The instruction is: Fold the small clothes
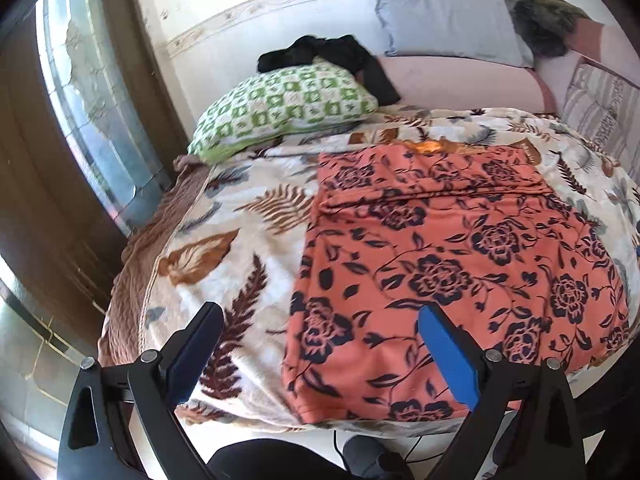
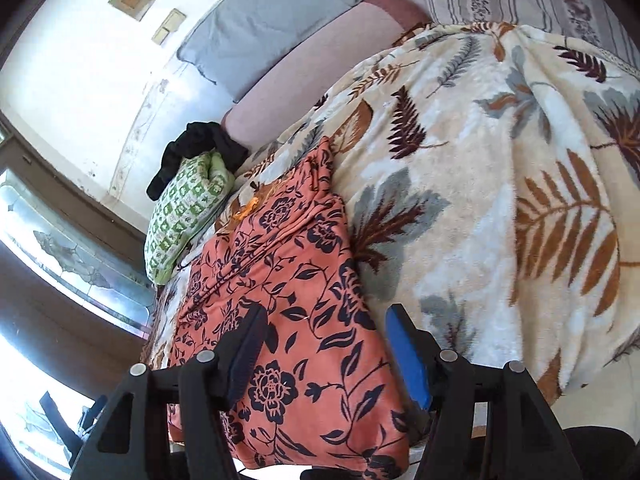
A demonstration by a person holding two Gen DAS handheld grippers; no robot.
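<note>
— Leaf-print blanket (image 1: pixel 248 240) covers the bed; where's the orange floral cloth (image 1: pixel 440 240)?
— Flat near the front edge. Left gripper (image 1: pixel 320 344) and right gripper (image 2: pixel 324 344) hover, jaws open, empty.

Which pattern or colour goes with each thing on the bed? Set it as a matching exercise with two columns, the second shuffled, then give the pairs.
Things:
1. garment
2. blanket
3. cushion
4. dark clothing

Looks:
A. green and white checks
B. plain black
C. orange with dark flowers
D. cream with brown and grey leaves

Pairs: 1-C, 2-D, 3-A, 4-B
</note>
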